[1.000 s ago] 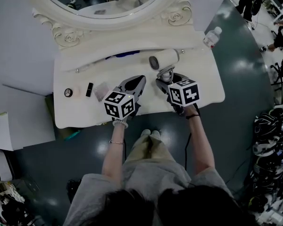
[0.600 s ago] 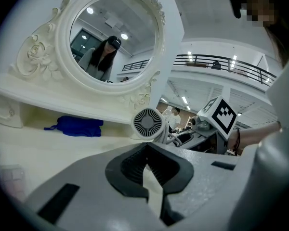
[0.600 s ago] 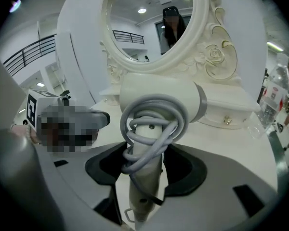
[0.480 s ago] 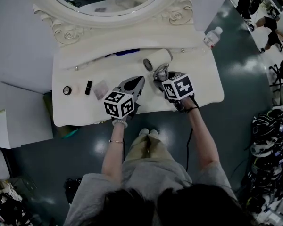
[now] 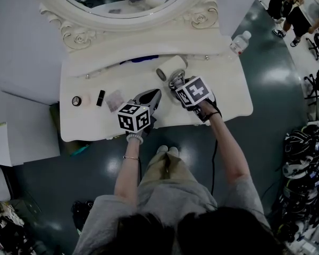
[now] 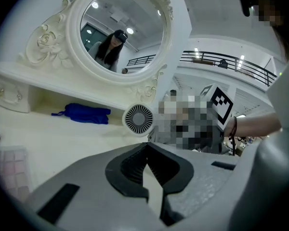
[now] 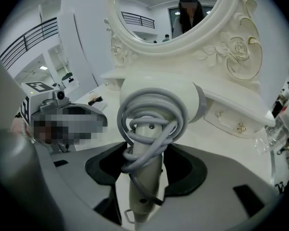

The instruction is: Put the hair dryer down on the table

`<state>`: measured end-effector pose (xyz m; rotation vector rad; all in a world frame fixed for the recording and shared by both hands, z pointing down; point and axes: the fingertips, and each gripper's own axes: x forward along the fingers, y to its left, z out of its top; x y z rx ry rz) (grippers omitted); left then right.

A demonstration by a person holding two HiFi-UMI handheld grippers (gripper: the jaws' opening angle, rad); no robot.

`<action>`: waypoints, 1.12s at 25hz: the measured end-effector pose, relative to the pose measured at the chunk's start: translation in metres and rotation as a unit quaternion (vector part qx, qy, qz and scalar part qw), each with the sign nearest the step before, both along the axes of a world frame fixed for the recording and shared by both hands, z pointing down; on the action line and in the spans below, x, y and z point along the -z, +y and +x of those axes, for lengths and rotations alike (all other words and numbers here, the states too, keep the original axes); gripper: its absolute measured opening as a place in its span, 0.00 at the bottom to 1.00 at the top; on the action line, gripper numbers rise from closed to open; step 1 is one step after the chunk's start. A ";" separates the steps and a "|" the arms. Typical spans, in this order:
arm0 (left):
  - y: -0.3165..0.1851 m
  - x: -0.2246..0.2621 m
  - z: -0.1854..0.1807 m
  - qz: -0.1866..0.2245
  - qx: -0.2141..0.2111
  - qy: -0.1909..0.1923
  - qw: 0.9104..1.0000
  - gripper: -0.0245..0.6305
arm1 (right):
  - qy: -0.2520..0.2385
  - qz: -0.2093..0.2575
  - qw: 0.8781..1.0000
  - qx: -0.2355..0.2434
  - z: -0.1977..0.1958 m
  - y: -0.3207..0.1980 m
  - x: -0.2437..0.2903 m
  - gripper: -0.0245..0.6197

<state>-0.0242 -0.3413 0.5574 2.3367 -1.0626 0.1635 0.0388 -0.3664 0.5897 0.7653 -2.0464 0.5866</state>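
Observation:
A white hair dryer (image 5: 171,67) with its grey cord wound round the handle sits over the middle of the white dressing table (image 5: 231,92). My right gripper (image 5: 179,84) is shut on that handle, and the right gripper view shows the handle (image 7: 145,177) upright between the jaws with the barrel (image 7: 159,97) above. From the left gripper view I see the dryer's round rear grille (image 6: 138,120) close above the tabletop; I cannot tell whether it touches. My left gripper (image 5: 154,93) rests just left of it, its jaws together with nothing in them (image 6: 147,148).
An oval mirror (image 5: 74,33) with a carved frame stands at the back. A blue cloth (image 5: 140,60) lies under its shelf. A black lipstick (image 5: 100,98), a round jar (image 5: 77,101) and a pink palette (image 5: 115,101) lie at the left. A water bottle (image 5: 239,41) stands at the right rear corner.
My right gripper has carried the hair dryer leftward over the table, closer to the left gripper, and the barrel has swung to point more to the left. The left gripper has stayed put.

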 end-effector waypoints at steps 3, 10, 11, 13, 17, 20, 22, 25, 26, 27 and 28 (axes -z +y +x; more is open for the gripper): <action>0.002 -0.006 -0.001 -0.009 0.001 -0.002 1.000 0.04 | 0.015 -0.008 1.000 0.009 -0.001 0.000 -0.008 0.41; 0.004 -0.015 -0.002 -0.020 0.003 -0.003 1.000 0.04 | 0.051 -0.018 0.998 0.035 -0.002 0.000 -0.018 0.41; 0.005 -0.016 -0.003 -0.021 0.004 -0.004 1.000 0.04 | 0.054 -0.019 0.998 0.037 -0.002 0.000 -0.019 0.41; 0.006 -0.019 -0.004 -0.025 0.005 -0.004 1.000 0.04 | 0.060 -0.020 0.997 0.041 -0.003 -0.001 -0.021 0.41; 0.008 -0.023 -0.006 -0.031 0.005 -0.006 0.999 0.04 | 0.073 -0.021 0.996 0.051 -0.006 -0.002 -0.024 0.41; 0.010 -0.026 -0.008 -0.034 0.007 -0.006 0.999 0.04 | 0.086 -0.023 0.994 0.061 -0.009 0.000 -0.027 0.41; 0.010 -0.026 -0.009 -0.035 0.007 -0.006 0.999 0.04 | 0.097 -0.026 0.993 0.068 -0.011 0.001 -0.031 0.41; 0.009 -0.026 -0.009 -0.035 0.007 -0.007 0.999 0.04 | 0.111 -0.024 0.990 0.082 -0.014 0.001 -0.035 0.41; 0.009 -0.026 -0.010 -0.035 0.007 -0.007 0.999 0.04 | 0.114 -0.023 0.989 0.087 -0.015 0.001 -0.036 0.41; 0.009 -0.026 -0.010 -0.035 0.007 -0.007 0.999 0.04 | 0.116 -0.023 0.989 0.091 -0.017 0.002 -0.037 0.41; 0.009 -0.026 -0.011 -0.035 0.008 -0.007 0.999 0.04 | 0.118 -0.022 0.988 0.094 -0.018 0.002 -0.038 0.41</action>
